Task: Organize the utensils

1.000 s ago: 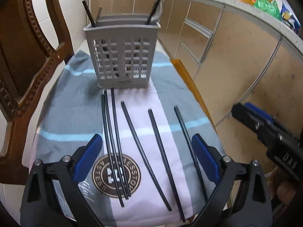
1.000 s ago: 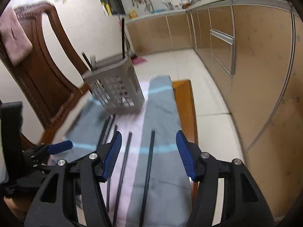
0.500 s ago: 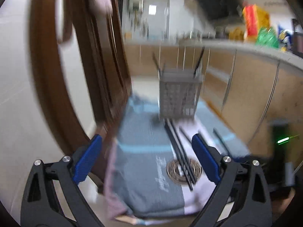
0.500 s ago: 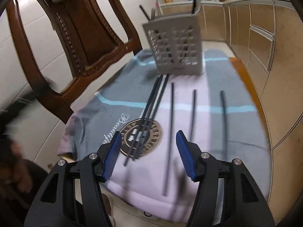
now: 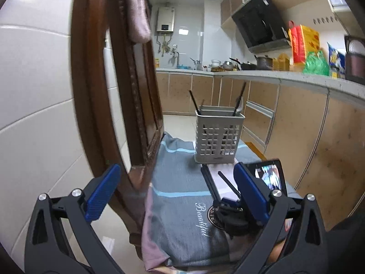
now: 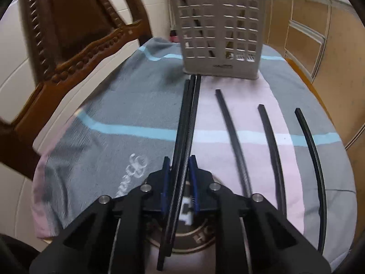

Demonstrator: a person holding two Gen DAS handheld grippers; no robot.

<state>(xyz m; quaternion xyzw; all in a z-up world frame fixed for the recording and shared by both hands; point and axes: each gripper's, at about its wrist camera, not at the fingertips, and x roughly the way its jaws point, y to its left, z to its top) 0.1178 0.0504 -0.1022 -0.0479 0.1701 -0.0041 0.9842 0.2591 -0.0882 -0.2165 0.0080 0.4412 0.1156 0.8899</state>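
Chopsticks (image 6: 186, 132) sit between my right gripper (image 6: 179, 178)'s pads: its jaws have just been closing, and the blue pads now press on the bundled black sticks at their near ends, in front of the basket (image 6: 219, 27). How many are in the bundle I cannot count for sure; it looks like three lying tight together, their far tips almost touching the basket's foot.

My left gripper (image 5: 175, 194) is spread wide and holds nothing; it hangs to the left of the basket, out over the edge of the cloth (image 6: 127, 105), near the chair (image 5: 118, 91).

Three single chopsticks lie on the cloth to the right of the bundle, spaced apart and all pointing toward the basket: one (image 6: 232, 141) nearest, a second (image 6: 272, 150), a third (image 6: 311, 155) farthest out.

Inside the basket a few dark utensils already stand upright, so I judge the job started but well short of finished. The bundle has not left the cloth yet, and the three loose sticks remain untouched.
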